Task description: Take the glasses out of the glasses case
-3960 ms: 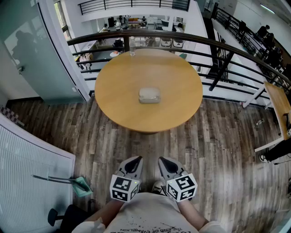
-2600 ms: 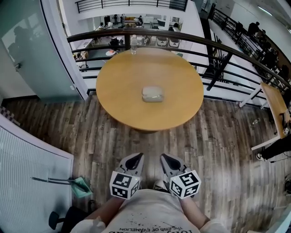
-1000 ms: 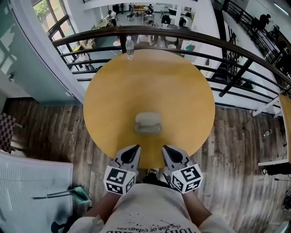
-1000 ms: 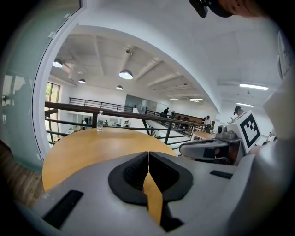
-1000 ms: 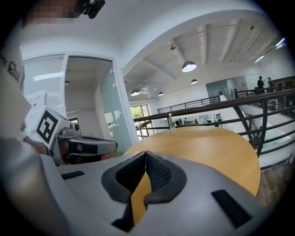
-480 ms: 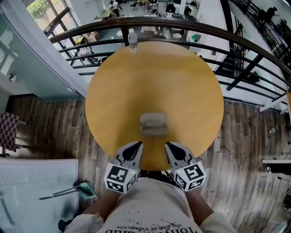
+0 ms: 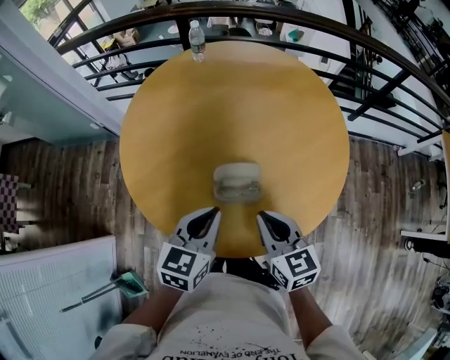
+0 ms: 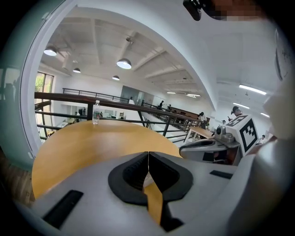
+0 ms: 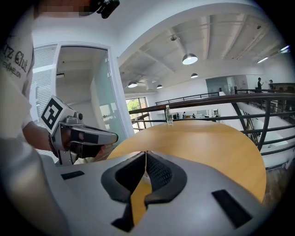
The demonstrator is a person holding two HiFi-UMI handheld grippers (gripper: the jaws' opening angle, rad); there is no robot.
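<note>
Round table [image 7: 232, 105] by a balcony railing [image 7: 295, 15]; bottle [image 7: 196, 40] far side, glasses case [image 7: 237, 183] close; left gripper [image 7: 211, 212] and right gripper [image 7: 262, 215] pressed together, empty.

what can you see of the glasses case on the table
The glasses case is a pale grey-beige, rounded oblong. It lies flat, long side across, apparently shut, on the round wooden table, near the person's edge. Only the table touches it; the left gripper and right gripper sit just short of it, jaws together.
</note>
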